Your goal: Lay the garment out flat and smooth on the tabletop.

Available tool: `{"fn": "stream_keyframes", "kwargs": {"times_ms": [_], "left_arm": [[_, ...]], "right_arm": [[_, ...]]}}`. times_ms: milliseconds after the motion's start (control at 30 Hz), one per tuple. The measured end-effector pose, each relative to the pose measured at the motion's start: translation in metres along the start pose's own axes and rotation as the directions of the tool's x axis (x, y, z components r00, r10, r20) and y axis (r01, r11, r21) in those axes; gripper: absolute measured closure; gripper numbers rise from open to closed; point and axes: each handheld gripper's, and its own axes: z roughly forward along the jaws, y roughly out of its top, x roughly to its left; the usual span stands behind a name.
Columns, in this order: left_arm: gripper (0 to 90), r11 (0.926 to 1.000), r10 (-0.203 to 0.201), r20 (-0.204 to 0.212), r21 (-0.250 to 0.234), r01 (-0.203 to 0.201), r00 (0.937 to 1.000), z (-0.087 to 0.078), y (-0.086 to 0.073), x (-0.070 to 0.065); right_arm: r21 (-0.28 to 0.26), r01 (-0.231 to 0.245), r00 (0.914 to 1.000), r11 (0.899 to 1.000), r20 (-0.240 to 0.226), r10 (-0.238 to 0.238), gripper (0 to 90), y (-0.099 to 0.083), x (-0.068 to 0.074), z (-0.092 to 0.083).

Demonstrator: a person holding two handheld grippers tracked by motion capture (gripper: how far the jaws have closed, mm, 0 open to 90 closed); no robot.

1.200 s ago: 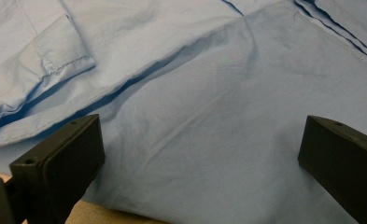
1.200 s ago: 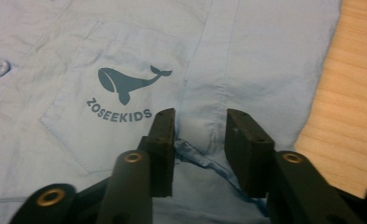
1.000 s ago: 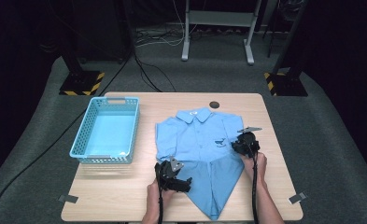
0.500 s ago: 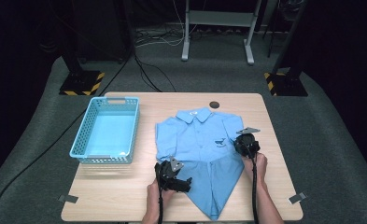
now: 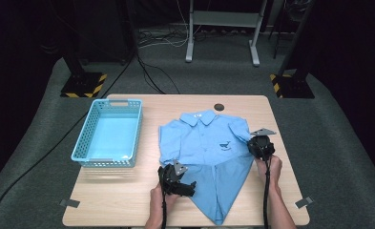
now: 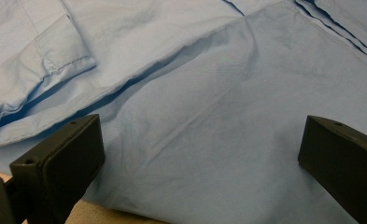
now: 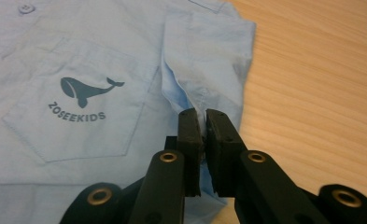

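A light blue child's shirt (image 5: 204, 143) lies face up on the wooden table (image 5: 128, 200), with a whale print on its chest pocket (image 7: 78, 93). My right gripper (image 5: 252, 146) is at the shirt's right side. In the right gripper view its jaws (image 7: 203, 119) are shut on the edge of the short sleeve (image 7: 204, 56), with fabric pinched between the pads. My left gripper (image 5: 190, 187) rests at the lower left of the shirt. Its jaws (image 6: 200, 154) stand wide open over the smooth lower cloth (image 6: 209, 116), not pressing on it.
A light blue plastic basket (image 5: 87, 138) stands empty at the table's left. A small dark disc (image 5: 218, 107) lies by the far edge, above the collar. Tape marks (image 5: 69, 203) sit near the front corners. Bare wood (image 7: 312, 93) runs right of the sleeve.
My right gripper has shifted slightly outward to the right with the sleeve edge in it. The left gripper has stayed where it was.
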Motion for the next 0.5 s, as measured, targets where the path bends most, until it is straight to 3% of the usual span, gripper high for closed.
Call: {"fn": "stream_keyframes", "kwargs": {"times_ms": [500], "left_arm": [[0.3,1.0,-0.002,-0.002,-0.002,0.002,1.0,0.0,0.0,0.0]], "right_arm": [[0.0,-0.068,0.9968,0.998,0.041,0.068,84.6,-0.012,-0.03,-0.005]]}}
